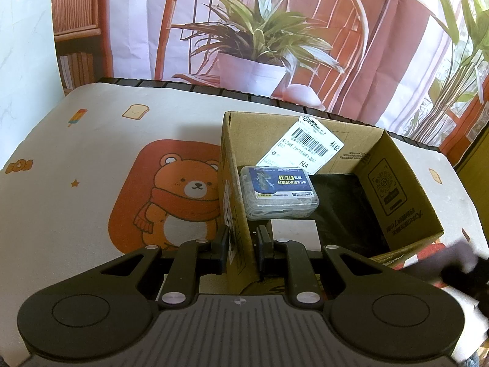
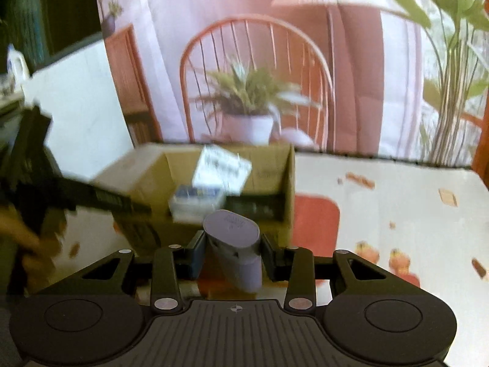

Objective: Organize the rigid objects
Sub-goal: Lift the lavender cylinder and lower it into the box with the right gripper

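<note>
Right tongs carrying a case toward the box while the left tongs are steadying it.

The left tongs [image 1: 241, 249] are pinching the near wall of the open brown cardboard box [image 1: 397, 202], apparently bracing it on the bear-print tabletop [image 1: 76, 214] so it does not slide. The right tongs [image 2: 232, 252] are clenching a lavender rounded plastic case [image 2: 233, 244], holding it tilted just before the box, probably for dropping inside. A clear rectangular plastic container with a blue label [image 1: 278, 192] is already lying in the box beside a dark lining.
</note>
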### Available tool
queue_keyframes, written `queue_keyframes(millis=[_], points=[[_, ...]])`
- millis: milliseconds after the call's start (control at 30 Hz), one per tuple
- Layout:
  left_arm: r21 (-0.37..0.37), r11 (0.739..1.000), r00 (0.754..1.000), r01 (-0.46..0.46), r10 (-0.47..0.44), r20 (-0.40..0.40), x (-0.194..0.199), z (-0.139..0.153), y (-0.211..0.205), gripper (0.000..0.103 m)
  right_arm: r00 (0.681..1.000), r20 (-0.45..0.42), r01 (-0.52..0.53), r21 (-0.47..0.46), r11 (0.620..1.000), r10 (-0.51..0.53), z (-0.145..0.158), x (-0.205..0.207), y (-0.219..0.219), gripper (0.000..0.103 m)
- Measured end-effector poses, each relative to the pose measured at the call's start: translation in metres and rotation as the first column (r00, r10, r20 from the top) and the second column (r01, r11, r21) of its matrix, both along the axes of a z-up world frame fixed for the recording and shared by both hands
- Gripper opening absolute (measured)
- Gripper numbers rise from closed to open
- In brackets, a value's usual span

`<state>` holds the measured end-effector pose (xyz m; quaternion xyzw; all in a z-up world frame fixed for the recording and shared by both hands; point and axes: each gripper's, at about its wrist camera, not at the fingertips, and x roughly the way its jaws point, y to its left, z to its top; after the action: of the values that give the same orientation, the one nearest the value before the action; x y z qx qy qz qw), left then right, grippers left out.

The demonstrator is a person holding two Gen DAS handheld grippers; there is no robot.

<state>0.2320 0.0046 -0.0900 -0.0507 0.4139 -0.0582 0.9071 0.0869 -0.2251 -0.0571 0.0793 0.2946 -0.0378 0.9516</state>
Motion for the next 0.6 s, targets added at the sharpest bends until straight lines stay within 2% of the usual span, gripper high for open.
queue_keyframes(millis=[200, 367, 467, 600], points=[[-0.003, 1.000, 1.000, -0.002, 0.002, -0.001, -0.001, 0.000, 0.000, 0.020, 0.995, 0.103, -0.013, 0.023, 1.000, 0.010, 0.035, 0.018, -0.008, 0.035], [-0.007, 1.000, 1.000, -0.002, 0.002, -0.001, -0.001, 0.001, 0.000, 0.020, 0.990, 0.138, -0.039, -0.001, 0.999, 0.039, 0.051, 0.041, -0.006, 0.035], [-0.008, 1.000, 1.000, -0.002, 0.002, -0.001, -0.001, 0.000, 0.000, 0.020, 0.992, 0.114, -0.056, -0.015, 0.998, 0.058, 0.047, 0.059, -0.004, 0.035], [-0.012, 1.000, 1.000, -0.001, 0.001, -0.002, 0.000, 0.000, 0.001, 0.020, 0.997, 0.039, -0.067, 0.001, 0.998, 0.067, 0.030, 0.079, -0.001, 0.035]])
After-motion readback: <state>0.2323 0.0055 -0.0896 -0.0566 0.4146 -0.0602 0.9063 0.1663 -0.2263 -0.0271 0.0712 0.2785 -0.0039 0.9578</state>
